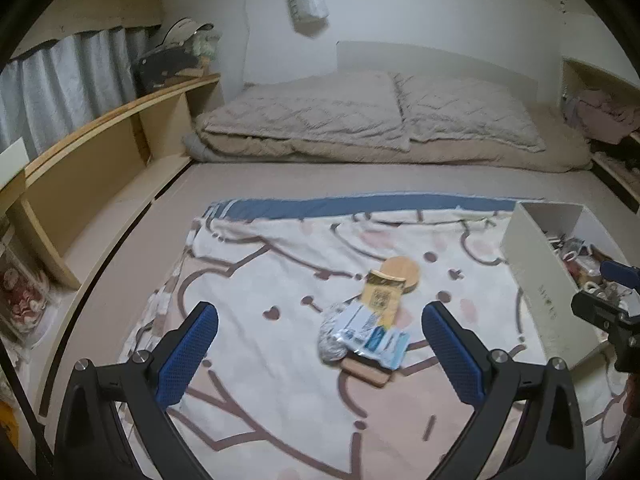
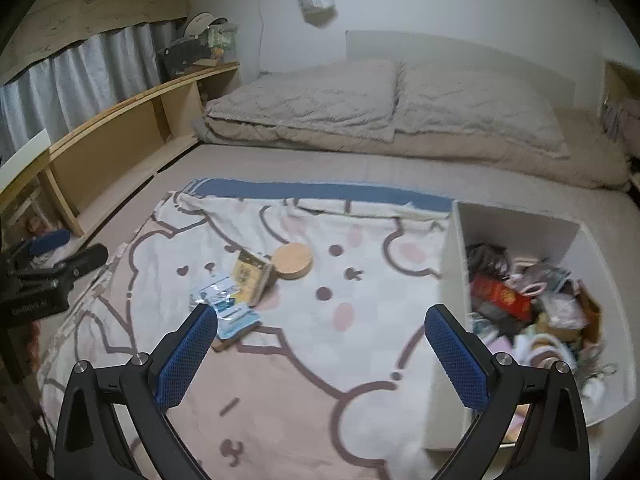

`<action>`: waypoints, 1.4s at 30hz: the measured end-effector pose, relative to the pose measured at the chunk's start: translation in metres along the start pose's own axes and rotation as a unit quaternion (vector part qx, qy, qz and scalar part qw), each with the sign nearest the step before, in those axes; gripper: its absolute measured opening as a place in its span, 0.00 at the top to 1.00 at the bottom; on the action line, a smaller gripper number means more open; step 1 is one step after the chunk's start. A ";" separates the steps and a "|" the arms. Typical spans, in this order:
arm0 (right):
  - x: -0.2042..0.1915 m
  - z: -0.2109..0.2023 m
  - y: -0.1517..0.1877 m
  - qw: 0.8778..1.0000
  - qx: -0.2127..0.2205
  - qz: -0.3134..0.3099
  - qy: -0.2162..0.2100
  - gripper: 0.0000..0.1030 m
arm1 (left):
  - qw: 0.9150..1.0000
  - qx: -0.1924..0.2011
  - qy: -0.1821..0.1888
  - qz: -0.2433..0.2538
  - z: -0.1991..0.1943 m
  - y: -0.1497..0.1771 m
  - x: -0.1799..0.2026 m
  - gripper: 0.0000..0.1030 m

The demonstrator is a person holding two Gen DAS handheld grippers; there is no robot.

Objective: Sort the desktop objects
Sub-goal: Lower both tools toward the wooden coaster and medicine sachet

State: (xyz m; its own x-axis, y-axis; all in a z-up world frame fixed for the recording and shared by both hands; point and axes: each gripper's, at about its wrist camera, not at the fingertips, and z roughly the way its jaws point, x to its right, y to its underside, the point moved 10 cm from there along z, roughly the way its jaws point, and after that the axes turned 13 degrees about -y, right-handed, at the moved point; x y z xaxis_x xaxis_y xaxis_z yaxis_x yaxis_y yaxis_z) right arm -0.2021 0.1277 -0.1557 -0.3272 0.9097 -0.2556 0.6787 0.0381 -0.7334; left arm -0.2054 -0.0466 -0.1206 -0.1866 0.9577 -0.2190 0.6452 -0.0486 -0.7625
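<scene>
A small pile lies on the cartoon-print blanket (image 1: 280, 264): a round wooden lid (image 1: 402, 273), a yellow box (image 1: 380, 298), clear blue-white packets (image 1: 370, 334) and a thin wooden board (image 1: 366, 372) under them. My left gripper (image 1: 320, 316) hovers open just short of the pile, nothing between its fingers. The right gripper (image 2: 322, 316) is open too and holds nothing; the pile, with its yellow box (image 2: 250, 276) and wooden lid (image 2: 292, 261), lies ahead to its left. To its right a white box (image 2: 450, 264) holds several mixed items.
Folded beige bedding (image 1: 360, 128) lies across the far end of the bed. A wooden shelf unit (image 1: 100, 136) runs along the left with grey curtains above. The white box (image 1: 536, 276) stands at the blanket's right edge. The other gripper shows at each view's edge.
</scene>
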 end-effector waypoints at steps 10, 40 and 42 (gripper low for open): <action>-0.021 0.064 0.005 0.999 -0.038 -0.005 -0.018 0.00 | 0.999 -0.029 -0.015 -0.003 0.036 0.021 -0.022 0.00; -0.059 0.209 0.006 0.990 -0.101 0.045 -0.083 0.00 | 0.992 -0.107 0.048 0.048 0.126 0.118 0.023 0.00; -0.055 0.217 0.007 0.990 -0.105 0.051 -0.080 0.00 | 0.991 -0.114 0.050 0.051 0.131 0.125 0.024 0.00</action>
State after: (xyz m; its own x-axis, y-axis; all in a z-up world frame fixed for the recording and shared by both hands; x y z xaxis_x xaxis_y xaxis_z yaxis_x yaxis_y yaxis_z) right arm -0.3218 -0.0120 -0.2836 -0.3391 0.8363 -0.4308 0.8300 0.0504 -0.5555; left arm -0.2261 -0.0665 -0.3005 -0.0448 0.9750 -0.2176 0.8099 -0.0921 -0.5793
